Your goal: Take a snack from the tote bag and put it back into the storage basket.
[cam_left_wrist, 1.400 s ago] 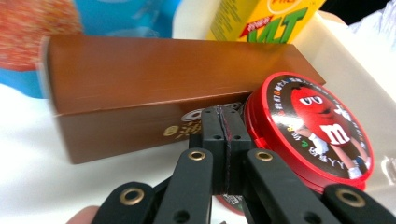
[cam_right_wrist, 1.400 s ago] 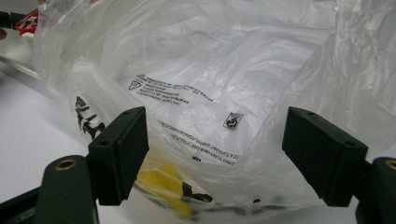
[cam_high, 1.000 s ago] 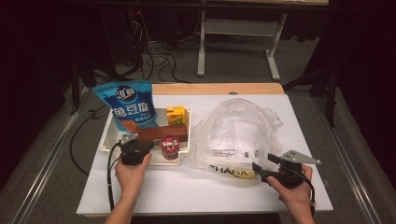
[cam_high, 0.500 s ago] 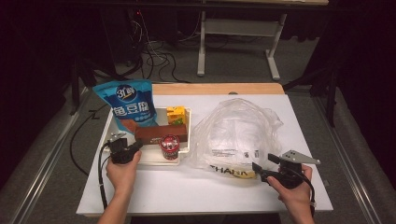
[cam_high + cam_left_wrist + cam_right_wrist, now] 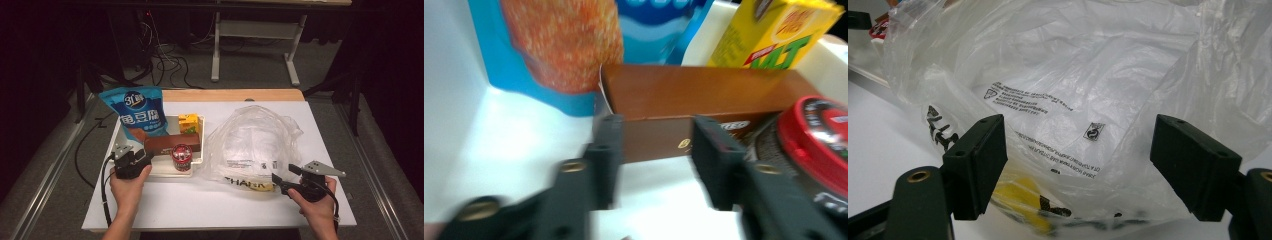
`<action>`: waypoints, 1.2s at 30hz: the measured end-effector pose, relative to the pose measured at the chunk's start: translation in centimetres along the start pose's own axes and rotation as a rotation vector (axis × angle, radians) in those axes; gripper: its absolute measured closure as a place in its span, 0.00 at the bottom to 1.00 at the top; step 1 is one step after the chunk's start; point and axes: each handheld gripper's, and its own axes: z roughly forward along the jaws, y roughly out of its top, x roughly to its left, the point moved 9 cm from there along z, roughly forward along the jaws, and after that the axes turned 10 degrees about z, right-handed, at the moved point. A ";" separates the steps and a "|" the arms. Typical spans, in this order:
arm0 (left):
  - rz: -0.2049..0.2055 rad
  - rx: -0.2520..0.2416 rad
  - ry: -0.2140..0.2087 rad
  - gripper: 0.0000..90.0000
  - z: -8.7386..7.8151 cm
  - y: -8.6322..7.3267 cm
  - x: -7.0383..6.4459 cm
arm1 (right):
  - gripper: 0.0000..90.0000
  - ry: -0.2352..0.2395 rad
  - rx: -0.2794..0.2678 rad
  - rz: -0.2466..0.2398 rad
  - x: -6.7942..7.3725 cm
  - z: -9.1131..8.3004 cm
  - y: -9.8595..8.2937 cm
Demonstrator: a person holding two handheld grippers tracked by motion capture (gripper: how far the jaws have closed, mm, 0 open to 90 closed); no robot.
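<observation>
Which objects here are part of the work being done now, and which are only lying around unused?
In use:
- brown box, with the open left gripper at its end
- clear plastic bag, in front of the open right gripper

Lying about:
- blue snack pouch
- yellow carton
- red-lidded tin
- white tray

**Both grippers low, jaws parted**

The left gripper (image 5: 141,159) sits in the person's left hand (image 5: 127,182), its jaws somewhat apart. The right gripper (image 5: 285,179), held by the right hand (image 5: 314,202), has its jaws spread wide.
</observation>
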 end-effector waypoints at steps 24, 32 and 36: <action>0.152 -0.022 -0.094 0.01 -5.7 -0.5 -0.6 | 0.22 -0.011 -0.022 -0.004 -1.4 -0.7 0.4; 0.169 -0.028 -0.111 0.01 -7.0 -1.7 -0.2 | 0.19 -0.027 -0.033 -0.017 -2.5 -1.1 0.4; 0.185 -0.029 -0.122 0.01 -7.1 -1.9 -0.1 | 0.18 -0.031 -0.046 -0.009 -3.1 -1.4 0.5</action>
